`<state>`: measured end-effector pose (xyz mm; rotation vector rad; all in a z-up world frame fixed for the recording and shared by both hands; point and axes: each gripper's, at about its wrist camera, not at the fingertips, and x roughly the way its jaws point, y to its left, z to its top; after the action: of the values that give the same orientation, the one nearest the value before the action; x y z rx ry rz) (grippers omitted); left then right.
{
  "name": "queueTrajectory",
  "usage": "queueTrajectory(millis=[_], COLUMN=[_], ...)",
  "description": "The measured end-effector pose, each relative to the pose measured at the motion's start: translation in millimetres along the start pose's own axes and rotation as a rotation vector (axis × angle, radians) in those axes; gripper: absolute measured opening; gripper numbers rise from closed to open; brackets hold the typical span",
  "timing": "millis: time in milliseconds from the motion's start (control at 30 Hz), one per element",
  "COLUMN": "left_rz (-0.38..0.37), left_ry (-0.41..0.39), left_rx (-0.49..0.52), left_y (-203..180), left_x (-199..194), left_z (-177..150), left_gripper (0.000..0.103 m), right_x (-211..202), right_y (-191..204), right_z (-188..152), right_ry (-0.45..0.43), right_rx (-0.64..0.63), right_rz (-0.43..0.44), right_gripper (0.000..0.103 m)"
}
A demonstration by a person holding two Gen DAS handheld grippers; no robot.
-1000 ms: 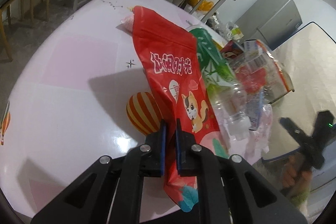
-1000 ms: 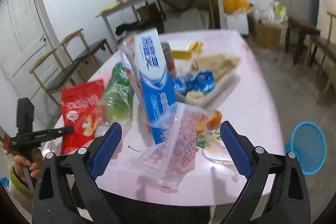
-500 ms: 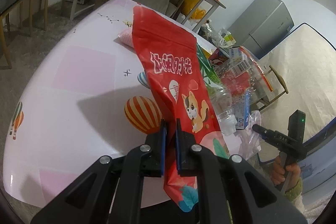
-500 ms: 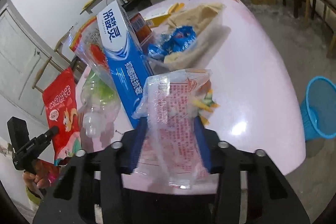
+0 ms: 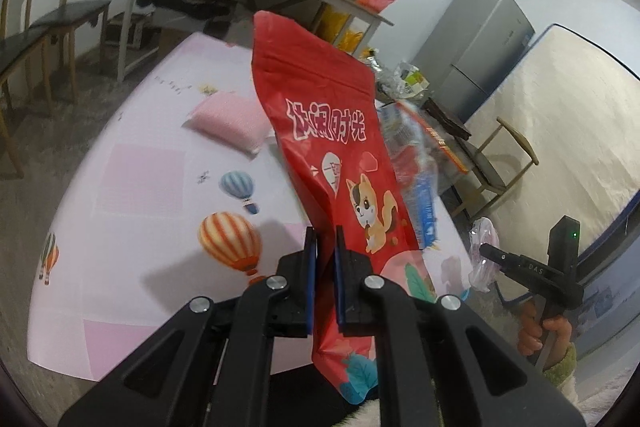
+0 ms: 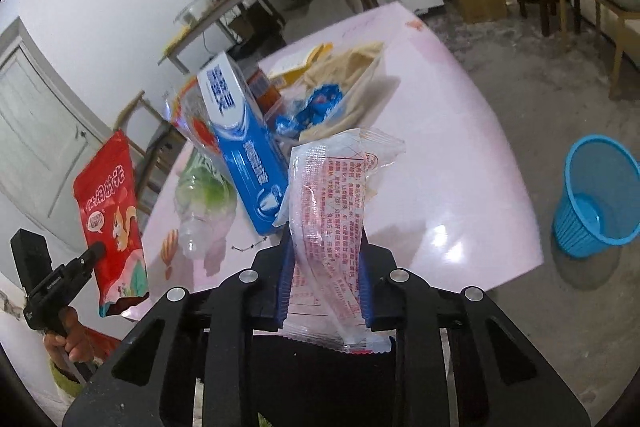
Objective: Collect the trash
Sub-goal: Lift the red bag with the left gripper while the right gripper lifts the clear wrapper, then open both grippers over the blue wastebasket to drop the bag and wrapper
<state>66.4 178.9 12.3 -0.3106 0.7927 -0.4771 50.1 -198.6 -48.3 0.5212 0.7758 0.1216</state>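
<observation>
Beyond the right jaws, a blue box, a crushed bottle and loose wrappers are crowded on the glossy pink table; a blue mesh basket is seen on the floor, well apart. The right gripper has just been closing and is clamped on a crinkly clear wrapper. A stiff red pouch is pinched upright in the left gripper's narrow jaws.

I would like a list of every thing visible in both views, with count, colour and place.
Snack pouch: one, red, in left gripper.
Clear plastic wrapper: one, red print, in right gripper.
Toothpaste box: one, blue-white, on table.
Empty plastic bottle: one, clear, green label, on table.
Sponge: one, pink, on table.
Table: one, pink.
Waste basket: one, blue, on floor.
Left gripper: shut on pouch.
Right gripper: jaws just closing, shut on wrapper.
</observation>
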Motion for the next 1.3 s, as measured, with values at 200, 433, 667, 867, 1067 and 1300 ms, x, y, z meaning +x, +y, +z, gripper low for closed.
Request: queueTrajectory(millis=[200,433,667,867,1067,1300], left_rz=[-0.088,-0.201,-0.151,-0.002,0.015,0.09], left_ry=[0.011,0.154,0.432,0.591,0.729,0.737], left_rx=[0.138,0.363,0.666,0.875,0.872,0.884], left_y=[-65,-195,-352,-439,-479,-496], left_x=[12,98,267,420,545,615], left_z=[21,54,44,-17,-74,-108], left_gripper=[0.007,0.007,0.007,0.008,0.008,0.031], right_x=[-46,-117,-126,-85,-30,17], right_y=[-32,-131,-249,-326,-398,-467], right_z=[1,-3,-19,-7,7,18], right_ry=[-0.134,-0.307,-0.314,-0.258,-0.171,-0.137], right_rx=[0.056,0.286,0.557,0.661,0.742,0.857], right_rz=[-0.008,-0.175,-0.276,-0.307,-0.291,-0.22], right_gripper=[0.025,0.025,0.025,0.026,0.03,0.057])
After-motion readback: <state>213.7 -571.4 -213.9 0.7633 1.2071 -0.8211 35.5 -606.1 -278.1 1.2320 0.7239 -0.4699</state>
